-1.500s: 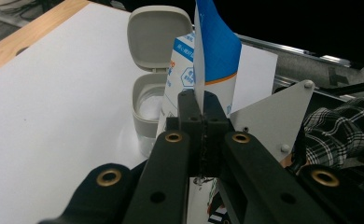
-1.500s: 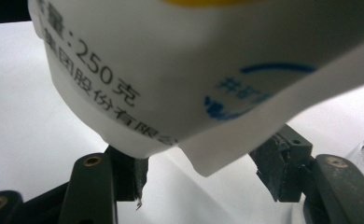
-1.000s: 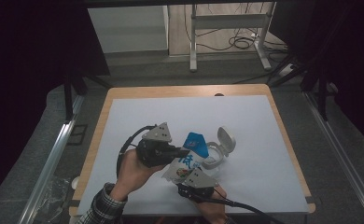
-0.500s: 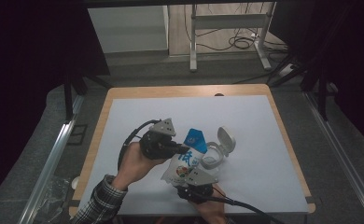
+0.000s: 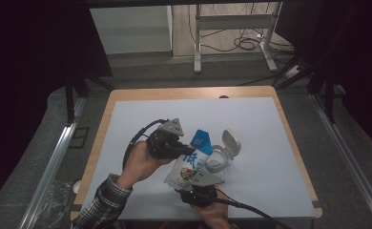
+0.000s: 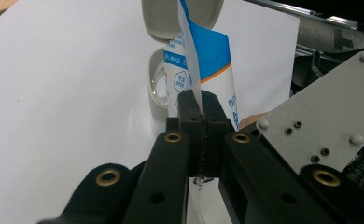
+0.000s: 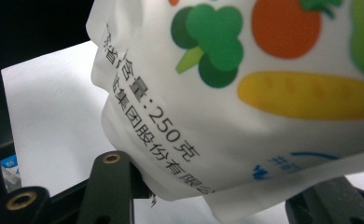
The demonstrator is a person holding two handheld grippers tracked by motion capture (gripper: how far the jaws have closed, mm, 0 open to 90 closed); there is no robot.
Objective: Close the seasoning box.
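Since the earlier frame the left gripper (image 5: 186,148) has carried the pouch (image 5: 190,161) toward 1 o'clock, over the open container (image 5: 218,157). Its jaws clamp the blue edge; the right gripper (image 7: 217,198) pinches the bottom. Soft and light, the pouch is best held by its seams.

On the white-topped wooden table (image 5: 270,124) there is one white-and-blue printed plastic pouch (image 5: 190,162), with one clear round container with an open white hinged lid (image 5: 221,153) just beside it; two black two-jaw grippers, left (image 5: 186,149) and right (image 5: 193,183), meet at the pouch.
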